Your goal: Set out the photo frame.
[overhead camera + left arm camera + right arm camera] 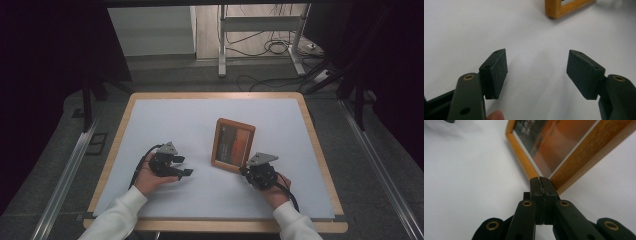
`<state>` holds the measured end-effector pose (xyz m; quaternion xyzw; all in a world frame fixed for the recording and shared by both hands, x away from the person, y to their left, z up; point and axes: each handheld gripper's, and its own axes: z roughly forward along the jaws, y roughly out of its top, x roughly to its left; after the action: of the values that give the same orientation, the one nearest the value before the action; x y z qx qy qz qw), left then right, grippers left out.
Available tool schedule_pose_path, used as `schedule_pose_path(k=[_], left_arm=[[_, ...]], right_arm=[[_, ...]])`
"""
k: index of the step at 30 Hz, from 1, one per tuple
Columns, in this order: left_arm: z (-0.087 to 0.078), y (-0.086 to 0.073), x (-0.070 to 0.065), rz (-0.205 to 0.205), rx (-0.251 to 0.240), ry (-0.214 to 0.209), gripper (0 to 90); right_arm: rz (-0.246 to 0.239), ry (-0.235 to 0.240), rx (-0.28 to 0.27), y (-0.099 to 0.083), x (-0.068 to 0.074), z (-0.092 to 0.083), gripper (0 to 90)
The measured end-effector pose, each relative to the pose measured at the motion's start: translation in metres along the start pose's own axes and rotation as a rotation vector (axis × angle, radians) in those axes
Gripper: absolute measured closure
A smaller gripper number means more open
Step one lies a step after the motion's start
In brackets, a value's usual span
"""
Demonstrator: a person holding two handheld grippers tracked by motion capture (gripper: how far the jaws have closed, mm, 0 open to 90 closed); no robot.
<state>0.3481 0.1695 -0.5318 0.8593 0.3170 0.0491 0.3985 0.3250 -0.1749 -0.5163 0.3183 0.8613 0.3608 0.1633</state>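
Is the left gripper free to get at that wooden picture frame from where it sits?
Probably yes: the left gripper is open, and bare white table lies between it and the picture frame.

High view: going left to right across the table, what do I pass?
Left hand → left gripper, jaws open → wooden picture frame → right gripper, jaws shut at the frame's near corner → right hand.

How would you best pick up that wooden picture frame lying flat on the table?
Probably by one wooden rail of the picture frame, coming from the near side with open jaws, one pad above and one below. It lies flat, so only its thin raised edge offers a hold. The open left tool could take the near left corner.
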Motion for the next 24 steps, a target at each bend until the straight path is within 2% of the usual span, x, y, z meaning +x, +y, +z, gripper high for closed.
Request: schedule_pose_path(k=[12, 23, 24], left_arm=[[-0.001, 0.000, 0.000, -0.003, -0.001, 0.002, 32.2], [-0.002, -0.001, 0.000, -0.001, -0.002, 0.002, 32.1], [-0.002, -0.002, 0.000, -0.005, -0.005, 0.004, 32.1]], right_arm=[[0.034, -0.030, -0.007, -0.004, -0.013, -0.002, 89.8], [0.031, -0.028, -0.008, -0.005, -0.014, -0.001, 89.7], [0.025, -0.040, -0.004, -0.005, -0.014, -0.001, 89.7]])
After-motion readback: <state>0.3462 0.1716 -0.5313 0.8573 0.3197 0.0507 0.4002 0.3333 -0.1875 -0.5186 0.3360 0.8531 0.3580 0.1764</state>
